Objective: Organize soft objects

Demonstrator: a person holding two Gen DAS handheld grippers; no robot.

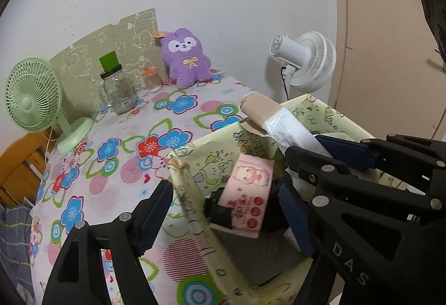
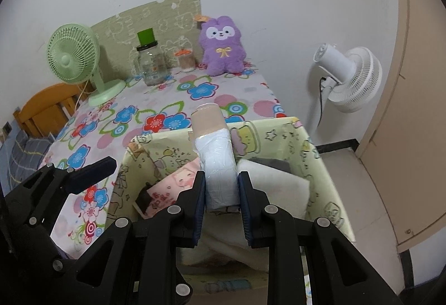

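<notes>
Roll (image 2: 213,154) betw. right claw (image 2: 221,193) pads

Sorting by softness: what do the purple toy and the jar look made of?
Purple toy: plush fabric, matte, with fuzzy pile and a stitched bow. Jar: probably clear glass, glossy and see-through, with a dark lid; clear plastic can't be ruled out.

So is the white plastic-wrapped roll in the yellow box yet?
Not fully: the roll, clamped in the right gripper, sticks out over the box's rim.

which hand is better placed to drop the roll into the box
Right. The right gripper is shut on the roll above the box; the left gripper is open, straddling the box wall.
</notes>
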